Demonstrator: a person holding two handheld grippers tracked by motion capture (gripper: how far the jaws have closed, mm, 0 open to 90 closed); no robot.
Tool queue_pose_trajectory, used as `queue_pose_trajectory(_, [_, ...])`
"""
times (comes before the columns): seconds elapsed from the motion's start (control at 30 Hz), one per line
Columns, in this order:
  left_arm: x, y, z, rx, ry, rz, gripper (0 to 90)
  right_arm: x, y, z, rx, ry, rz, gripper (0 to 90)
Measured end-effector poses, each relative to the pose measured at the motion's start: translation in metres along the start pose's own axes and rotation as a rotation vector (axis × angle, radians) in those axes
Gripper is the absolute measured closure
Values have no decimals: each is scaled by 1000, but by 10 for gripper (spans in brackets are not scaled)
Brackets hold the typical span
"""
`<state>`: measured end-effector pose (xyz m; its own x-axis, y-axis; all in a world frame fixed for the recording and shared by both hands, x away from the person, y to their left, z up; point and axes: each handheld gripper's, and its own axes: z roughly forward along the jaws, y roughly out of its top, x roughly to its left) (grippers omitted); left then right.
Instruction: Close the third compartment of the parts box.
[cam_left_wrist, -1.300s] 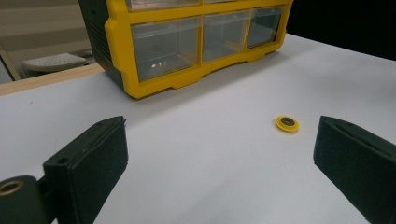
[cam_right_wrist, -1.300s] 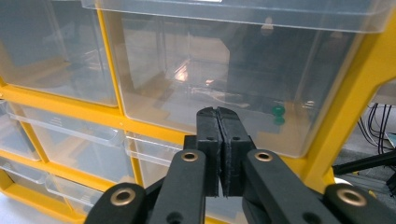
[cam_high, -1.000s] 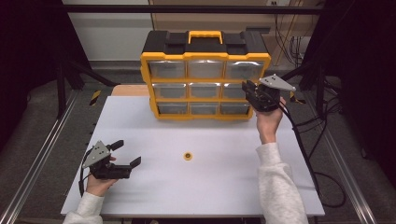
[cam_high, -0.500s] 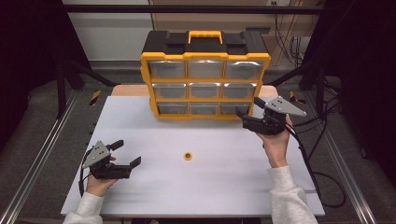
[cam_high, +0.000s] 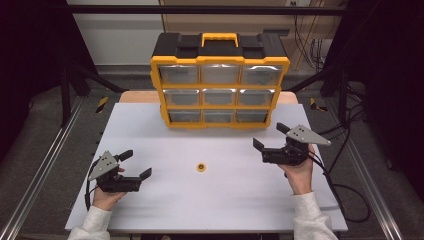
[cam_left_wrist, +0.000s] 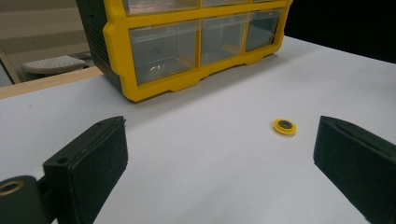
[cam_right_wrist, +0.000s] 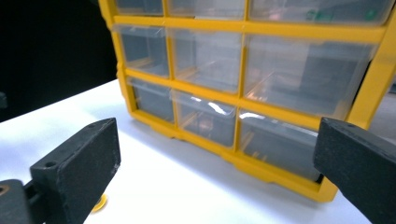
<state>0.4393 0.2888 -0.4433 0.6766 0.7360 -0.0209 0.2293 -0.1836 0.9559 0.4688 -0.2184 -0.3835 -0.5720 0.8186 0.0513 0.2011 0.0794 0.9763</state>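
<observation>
Yellow ring-shaped washer (cam_high: 201, 167) lies flat on the white tabletop (cam_high: 225, 200), between two wide-open, empty grippers: the left gripper (cam_high: 136, 165) a little nearer, the right gripper (cam_high: 270, 136), whose jaws have just been opening, before the yellow drawer organizer (cam_high: 220, 85).

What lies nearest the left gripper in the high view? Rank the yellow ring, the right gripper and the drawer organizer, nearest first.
From the left gripper:
1. Yellow ring, mid-table, to its right.
2. Drawer organizer, at the table's far edge.
3. Right gripper, across the table on the right side.
</observation>
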Motion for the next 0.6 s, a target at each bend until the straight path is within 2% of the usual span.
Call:
queue_pose_trajectory(0.3, [1, 0, -1, -4, -1, -3, 26, 4, -25, -12, 12, 39, 23, 2])
queue_pose_trajectory(0.43, [0, 1, -1, -5, -1, -1, 26, 5, -36, -17, 33, 42, 16, 1])
queue_pose_trajectory(0.6, [0, 1, -1, -3, -3, 3, 27, 4, -47, -23, 25, 50, 21, 1])
